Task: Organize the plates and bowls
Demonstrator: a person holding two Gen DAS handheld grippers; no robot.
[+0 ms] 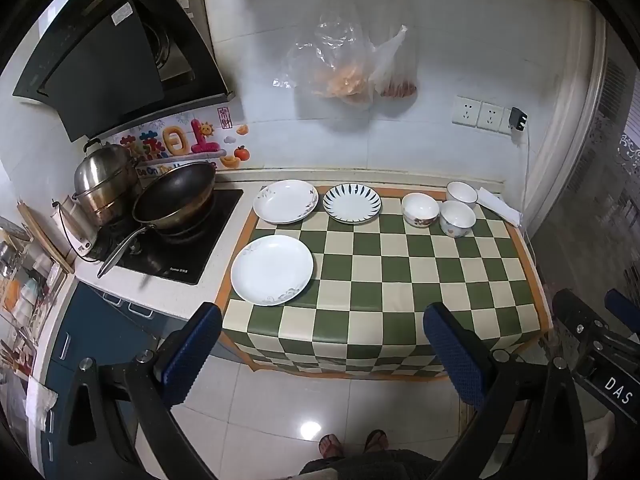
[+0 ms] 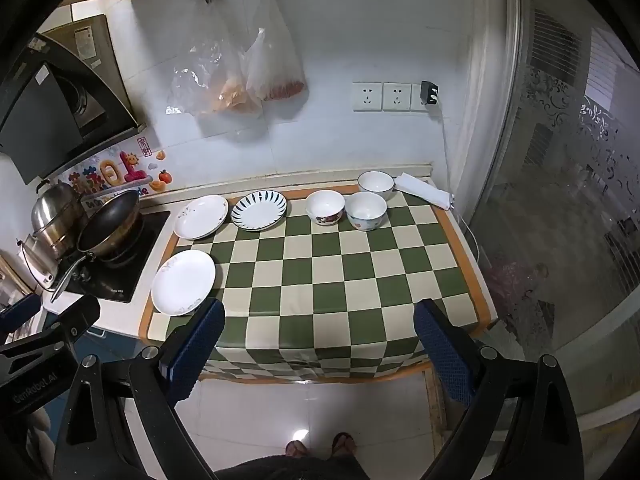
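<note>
On the green-and-cream checked cloth [image 1: 400,280] [image 2: 340,280] lie three plates: a white one [image 1: 272,269] [image 2: 183,282] at the front left, a second white one [image 1: 285,201] [image 2: 201,216] behind it, and a blue-striped one [image 1: 352,203] [image 2: 259,210] beside that. Three white bowls [image 1: 420,209] [image 2: 325,207] cluster at the back right, the nearest [image 1: 457,218] [image 2: 366,211] and the farthest [image 1: 461,192] [image 2: 375,185]. My left gripper [image 1: 326,352] and right gripper [image 2: 320,352] hover open before the counter's front edge, well short of the dishes, with nothing between the fingers.
A hob [image 1: 176,240] with a dark wok [image 1: 176,196] and a steel pot [image 1: 106,180] stands left of the cloth. A folded white cloth [image 2: 424,194] lies at the back right. Plastic bags [image 1: 348,68] hang on the wall. A person's sandalled feet [image 2: 320,446] stand on the tiled floor.
</note>
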